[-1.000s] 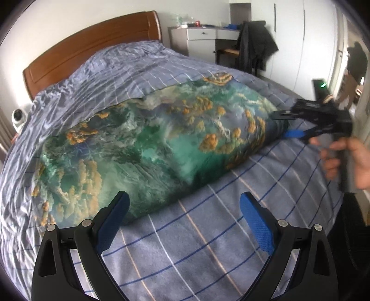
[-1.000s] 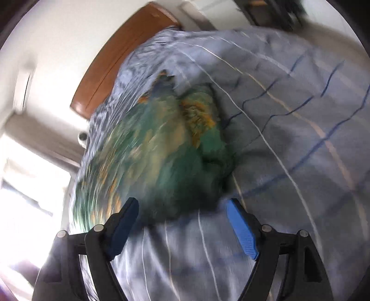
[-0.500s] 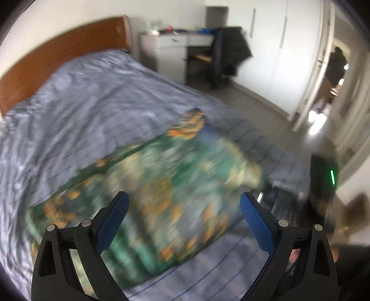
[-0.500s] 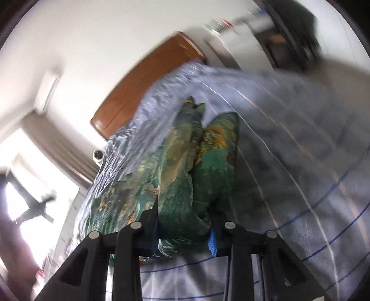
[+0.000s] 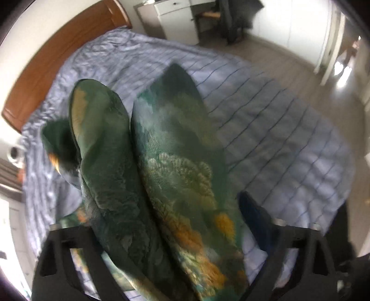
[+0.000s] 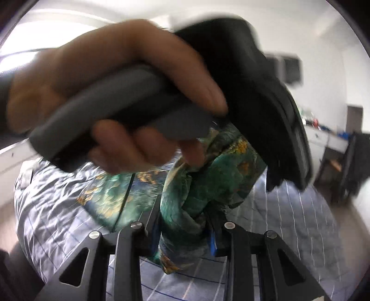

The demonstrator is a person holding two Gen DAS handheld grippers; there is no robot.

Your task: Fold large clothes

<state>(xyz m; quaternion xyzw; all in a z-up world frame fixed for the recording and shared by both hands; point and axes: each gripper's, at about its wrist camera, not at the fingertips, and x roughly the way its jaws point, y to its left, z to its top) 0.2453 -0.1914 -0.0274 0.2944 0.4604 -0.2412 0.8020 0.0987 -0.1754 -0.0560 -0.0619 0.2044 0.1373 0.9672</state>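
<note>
The large cloth is green fleece with orange and teal patches. In the left wrist view it (image 5: 166, 166) hangs in thick folds between the wide-spread fingers of my left gripper (image 5: 166, 222), and I cannot see the fingers pressing on it. In the right wrist view my right gripper (image 6: 183, 233) is shut on a bunched part of the cloth (image 6: 185, 215), lifted over the bed. The left hand and its gripper body (image 6: 208, 97) fill the upper part of that view, close in front.
The bed (image 5: 289, 139) has a blue-grey checked cover and a wooden headboard (image 5: 57, 60). A white dresser (image 5: 178, 20) and a chair with dark clothes (image 5: 233, 20) stand beyond it. Part of the cloth (image 6: 111, 196) still lies on the cover.
The cloth lay flat on the bed a second ago. My right gripper shut on its end and lifted it. My left gripper swung over and the cloth now hangs between its fingers.
</note>
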